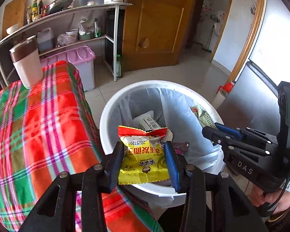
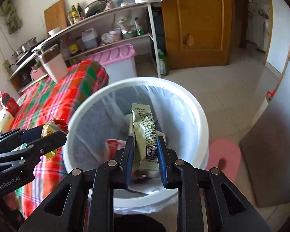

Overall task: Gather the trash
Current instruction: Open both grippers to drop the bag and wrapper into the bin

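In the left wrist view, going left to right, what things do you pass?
White and brown cup → plaid tablecloth → yellow snack packet in the left tool → white trash bin → green packet held by the right tool.

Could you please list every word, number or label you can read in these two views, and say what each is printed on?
"2025120": upside down on the yellow and red snack packet held in the left gripper; a further digit may be hidden.
"DAS": on the black body of the right gripper.
"GenRobot.AI": on the left gripper's black body, right wrist view.
Large red characters on the yellow packet, and the fine print and QR code on the pale green sachet: not legible.
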Tool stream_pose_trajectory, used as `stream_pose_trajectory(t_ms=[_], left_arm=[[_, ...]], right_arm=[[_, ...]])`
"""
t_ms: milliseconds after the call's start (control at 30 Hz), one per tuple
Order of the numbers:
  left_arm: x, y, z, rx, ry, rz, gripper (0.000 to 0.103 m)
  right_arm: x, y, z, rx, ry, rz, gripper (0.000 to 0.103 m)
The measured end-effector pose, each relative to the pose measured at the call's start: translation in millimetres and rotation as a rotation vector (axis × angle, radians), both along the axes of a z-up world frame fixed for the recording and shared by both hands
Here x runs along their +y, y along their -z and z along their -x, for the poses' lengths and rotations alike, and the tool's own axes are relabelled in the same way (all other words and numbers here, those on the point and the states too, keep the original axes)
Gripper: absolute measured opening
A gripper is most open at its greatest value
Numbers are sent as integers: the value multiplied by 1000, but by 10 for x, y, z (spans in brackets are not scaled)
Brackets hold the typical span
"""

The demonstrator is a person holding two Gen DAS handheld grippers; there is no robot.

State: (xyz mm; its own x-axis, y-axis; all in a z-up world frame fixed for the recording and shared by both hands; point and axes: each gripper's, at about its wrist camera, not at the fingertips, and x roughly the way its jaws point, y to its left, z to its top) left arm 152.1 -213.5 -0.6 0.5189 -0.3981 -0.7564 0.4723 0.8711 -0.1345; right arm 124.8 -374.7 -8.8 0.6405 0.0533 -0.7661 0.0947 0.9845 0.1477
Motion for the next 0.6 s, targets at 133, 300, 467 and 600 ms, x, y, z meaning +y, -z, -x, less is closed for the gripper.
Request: stream_pose_trajectory(t_ms=[133,300,467,600], left_arm=[[-103,111,-42,32,6,-17,44],[-175,204,-69,59,12,-31,45],[-231,256,-81,74,18,-55,53],[-238,256,-61,73,20,-57,58]], right_arm=[[-109,101,-12,30,13,11,25],[-155,147,-3,47,20,24,28],[-190,176,-41,53,20,29,31],[-189,178,-50,49,29,27,37]])
